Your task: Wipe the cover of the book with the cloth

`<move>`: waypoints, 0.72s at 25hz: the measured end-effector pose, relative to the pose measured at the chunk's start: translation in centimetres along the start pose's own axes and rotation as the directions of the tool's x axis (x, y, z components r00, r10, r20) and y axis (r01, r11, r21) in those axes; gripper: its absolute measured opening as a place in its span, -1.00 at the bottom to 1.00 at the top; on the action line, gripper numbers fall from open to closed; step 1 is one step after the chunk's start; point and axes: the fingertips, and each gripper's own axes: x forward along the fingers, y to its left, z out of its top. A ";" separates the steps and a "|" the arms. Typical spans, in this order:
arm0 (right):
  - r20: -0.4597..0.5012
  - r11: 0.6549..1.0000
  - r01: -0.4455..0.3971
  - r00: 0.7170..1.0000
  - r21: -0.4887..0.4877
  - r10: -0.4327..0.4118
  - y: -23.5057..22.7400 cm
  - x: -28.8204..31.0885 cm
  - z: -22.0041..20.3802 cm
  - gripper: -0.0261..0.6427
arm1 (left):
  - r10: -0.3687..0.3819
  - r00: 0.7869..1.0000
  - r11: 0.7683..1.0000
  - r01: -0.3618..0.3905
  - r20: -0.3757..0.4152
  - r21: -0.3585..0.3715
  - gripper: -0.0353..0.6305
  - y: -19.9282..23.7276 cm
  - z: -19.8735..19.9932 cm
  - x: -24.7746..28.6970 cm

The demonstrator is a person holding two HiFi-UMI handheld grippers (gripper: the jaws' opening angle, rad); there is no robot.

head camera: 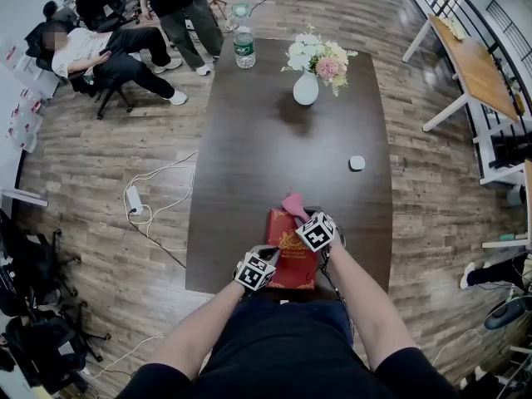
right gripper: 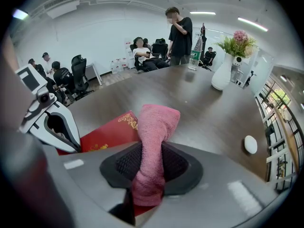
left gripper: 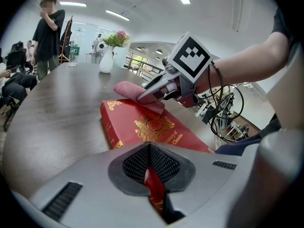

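Observation:
A red book (head camera: 287,252) with gold print lies flat near the front edge of the dark table (head camera: 274,140). My left gripper (head camera: 268,258) is shut on the book's near edge; in the left gripper view a red sliver of the book (left gripper: 147,127) sits between the shut jaws of the left gripper (left gripper: 151,175). My right gripper (head camera: 299,216) is shut on a pink cloth (head camera: 293,204), whose free end rests on the book's far part. The right gripper view shows the cloth (right gripper: 154,127) rising out of the right gripper (right gripper: 149,170), with the book (right gripper: 107,134) below and to the left.
A white vase of flowers (head camera: 306,86) and a water bottle (head camera: 243,46) stand at the table's far end. A small white round object (head camera: 357,163) lies at mid right. People sit and stand beyond the far left corner (head camera: 125,52). A power strip and cable (head camera: 135,199) lie on the floor.

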 end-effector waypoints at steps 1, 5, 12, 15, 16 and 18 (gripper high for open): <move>-0.002 1.000 0.001 1.000 0.004 -0.001 0.0 -0.1 -0.1 -0.58 | 0.000 1.000 1.000 0.000 0.001 0.001 -0.91 0.0 0.0 0.0; -0.001 1.000 0.010 1.000 0.022 -0.009 -0.4 -0.3 -0.4 -0.58 | -0.001 1.000 1.000 0.001 0.000 0.003 -0.91 0.0 0.0 0.0; -0.006 0.999 0.015 1.000 0.044 -0.015 -1.0 -0.6 -1.0 -0.58 | -0.002 1.000 1.000 0.002 0.001 0.006 -0.91 0.1 0.1 0.1; -0.007 0.999 0.021 1.000 0.046 -0.021 -1.1 -0.7 -1.2 -0.58 | -0.002 1.000 1.000 0.002 -0.001 0.006 -0.91 0.1 -0.1 0.2; -0.006 0.999 0.023 1.000 0.046 -0.023 -1.2 -0.7 -1.3 -0.58 | -0.002 1.000 1.000 0.002 -0.001 0.007 -0.91 0.1 -0.1 0.1; -0.008 0.998 0.022 1.000 0.051 -0.021 -1.2 -0.7 -1.4 -0.58 | -0.002 1.000 1.000 0.002 0.000 0.008 -0.91 0.1 -0.1 0.1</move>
